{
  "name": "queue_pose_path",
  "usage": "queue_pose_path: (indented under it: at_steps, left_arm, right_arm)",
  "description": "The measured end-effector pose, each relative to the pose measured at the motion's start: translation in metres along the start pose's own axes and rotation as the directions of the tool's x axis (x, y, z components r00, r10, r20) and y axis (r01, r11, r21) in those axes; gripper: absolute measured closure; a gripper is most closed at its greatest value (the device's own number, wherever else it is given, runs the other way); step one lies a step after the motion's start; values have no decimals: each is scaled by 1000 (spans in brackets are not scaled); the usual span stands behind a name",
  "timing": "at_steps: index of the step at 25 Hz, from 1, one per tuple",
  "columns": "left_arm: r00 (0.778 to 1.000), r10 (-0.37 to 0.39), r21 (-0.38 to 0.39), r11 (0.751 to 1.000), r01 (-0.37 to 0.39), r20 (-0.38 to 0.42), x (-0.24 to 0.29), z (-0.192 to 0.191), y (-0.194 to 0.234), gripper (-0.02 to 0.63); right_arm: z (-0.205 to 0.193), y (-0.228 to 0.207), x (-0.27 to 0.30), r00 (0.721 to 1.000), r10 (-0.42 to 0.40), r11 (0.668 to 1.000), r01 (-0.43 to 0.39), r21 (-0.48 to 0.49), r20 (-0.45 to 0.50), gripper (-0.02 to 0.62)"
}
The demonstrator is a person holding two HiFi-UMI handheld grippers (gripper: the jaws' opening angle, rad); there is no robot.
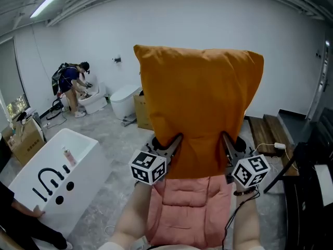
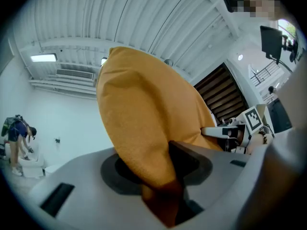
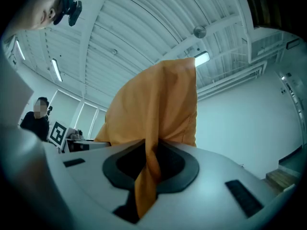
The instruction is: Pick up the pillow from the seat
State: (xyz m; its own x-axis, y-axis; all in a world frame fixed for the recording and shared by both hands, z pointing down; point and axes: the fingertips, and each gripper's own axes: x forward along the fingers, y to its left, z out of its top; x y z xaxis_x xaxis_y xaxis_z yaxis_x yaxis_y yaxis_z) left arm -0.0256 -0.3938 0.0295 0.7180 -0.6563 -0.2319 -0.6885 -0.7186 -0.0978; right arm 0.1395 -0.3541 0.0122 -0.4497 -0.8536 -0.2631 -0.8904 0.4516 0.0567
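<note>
I have the pillow [image 1: 200, 108] up off the pink seat [image 1: 190, 210]; it fills the centre of the head view. My left gripper [image 1: 173, 144] pinches its lower left corner and my right gripper [image 1: 227, 142] pinches its lower right corner. The lift looks done, so little seems left

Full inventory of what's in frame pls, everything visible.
pillow: 1, orange, held upright above the seat
seat cushion: 1, pink, below the pillow
tub: 1, white with black marks, floor left
white fixtures: 2, back wall
cardboard boxes: 2, brown, far left and behind the pillow
bystander: 1, dark top, bent over at back left
left gripper: grey, clamped on the pillow's lower left
right gripper: grey, clamped on its lower right
</note>
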Motion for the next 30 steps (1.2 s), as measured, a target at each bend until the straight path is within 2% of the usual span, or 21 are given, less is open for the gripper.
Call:
queue_pose_path:
  at_steps: [6,12,30]
  left_arm:
    - [998,-26,36,999,24,61,5,31,-2,425]
    - [996,-32,18,999,30,79,3,33,-3,425]
    - [995,-41,22,999,39,87,-2,35,2,422]
  right_arm:
    - [31,2,1,998,-13,999,16,-41,60,528]
    - [38,6,-1,998,-15,998,20,-65,64,528]
    - [40,13,1,996,-43,998,47,-46,82,528]
